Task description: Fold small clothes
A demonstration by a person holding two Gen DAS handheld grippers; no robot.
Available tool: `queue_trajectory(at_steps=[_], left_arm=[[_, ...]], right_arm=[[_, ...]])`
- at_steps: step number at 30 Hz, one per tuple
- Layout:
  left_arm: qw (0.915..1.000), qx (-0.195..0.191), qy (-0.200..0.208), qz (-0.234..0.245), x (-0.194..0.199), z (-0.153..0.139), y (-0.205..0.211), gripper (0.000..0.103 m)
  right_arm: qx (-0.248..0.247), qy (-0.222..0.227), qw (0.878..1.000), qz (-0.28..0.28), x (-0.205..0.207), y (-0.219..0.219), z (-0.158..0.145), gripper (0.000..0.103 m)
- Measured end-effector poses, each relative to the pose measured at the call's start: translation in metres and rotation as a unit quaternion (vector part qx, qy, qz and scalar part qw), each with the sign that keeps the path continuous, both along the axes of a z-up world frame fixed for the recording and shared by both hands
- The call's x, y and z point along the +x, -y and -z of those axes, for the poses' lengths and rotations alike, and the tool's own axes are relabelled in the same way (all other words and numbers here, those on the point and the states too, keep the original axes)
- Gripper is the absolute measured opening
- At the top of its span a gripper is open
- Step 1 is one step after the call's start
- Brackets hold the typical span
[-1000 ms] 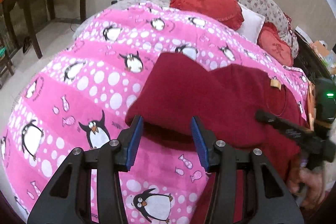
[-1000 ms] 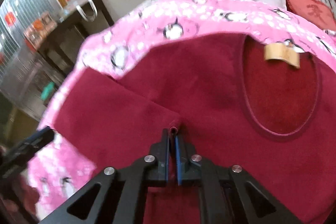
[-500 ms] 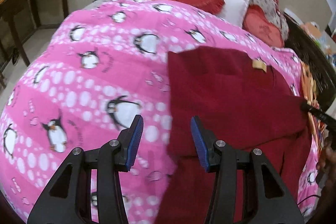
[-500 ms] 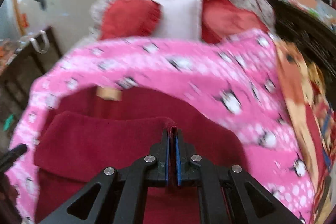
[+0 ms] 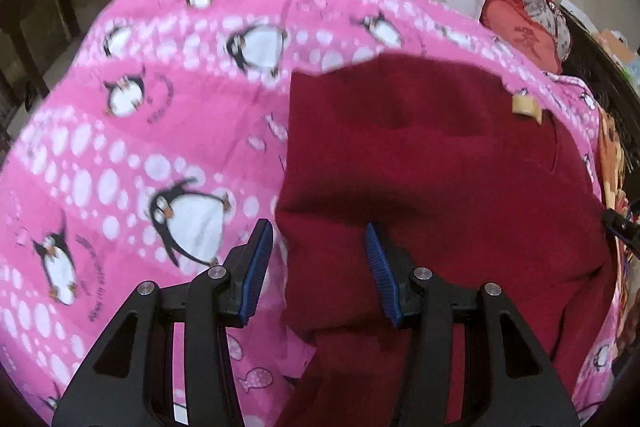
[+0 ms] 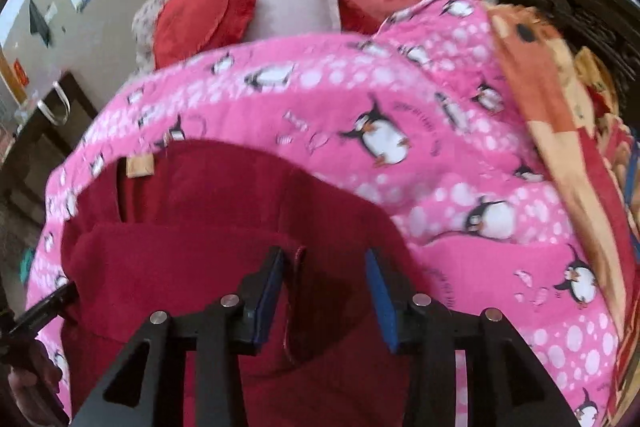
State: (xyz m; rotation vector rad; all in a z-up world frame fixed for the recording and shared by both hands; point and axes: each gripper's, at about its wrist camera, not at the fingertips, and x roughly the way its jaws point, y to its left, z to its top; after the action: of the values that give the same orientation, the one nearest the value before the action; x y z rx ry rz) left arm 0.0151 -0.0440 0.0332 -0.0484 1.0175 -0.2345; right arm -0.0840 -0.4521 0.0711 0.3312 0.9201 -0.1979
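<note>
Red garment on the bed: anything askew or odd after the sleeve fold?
Nothing damaged. The red garment lies on the penguin blanket, its folded-over sleeve cuff bunched and slightly raised between the open right tongs. Left tongs also open.

Black grippers point(image 5: 318, 269), blue ribbed pads point(image 5: 256, 269) (silver screws), seemingly plastic.

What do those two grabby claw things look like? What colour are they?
Both look alike. The left gripper and the right gripper each have two black plastic arms with open triangle-shaped cut-outs and round silver bolt heads. Each one's fingers carry ribbed blue pads on their inner faces. No cables or sleeves show, but a bit of a bare hand appears at the right view's edge.
</note>
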Motion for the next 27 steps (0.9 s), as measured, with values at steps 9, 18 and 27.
queue_trajectory(at_steps=[9, 18, 27], left_arm=[[0.9994, 0.036, 0.001, -0.003, 0.021, 0.005, 0.019, 0.049], [0.9990, 0.041, -0.008, -0.011, 0.037, 0.017, 0.024, 0.055], [0.9989, 0.047, -0.001, -0.007, 0.022, 0.006, 0.023, 0.055]], right_arm=[[-0.028, 0.015, 0.997, -0.066, 0.005, -0.044, -0.003, 0.032], [-0.031, -0.011, 0.998, -0.051, 0.027, -0.035, 0.023, 0.030], [0.014, -0.011, 0.998, -0.054, -0.008, -0.035, 0.005, 0.031]])
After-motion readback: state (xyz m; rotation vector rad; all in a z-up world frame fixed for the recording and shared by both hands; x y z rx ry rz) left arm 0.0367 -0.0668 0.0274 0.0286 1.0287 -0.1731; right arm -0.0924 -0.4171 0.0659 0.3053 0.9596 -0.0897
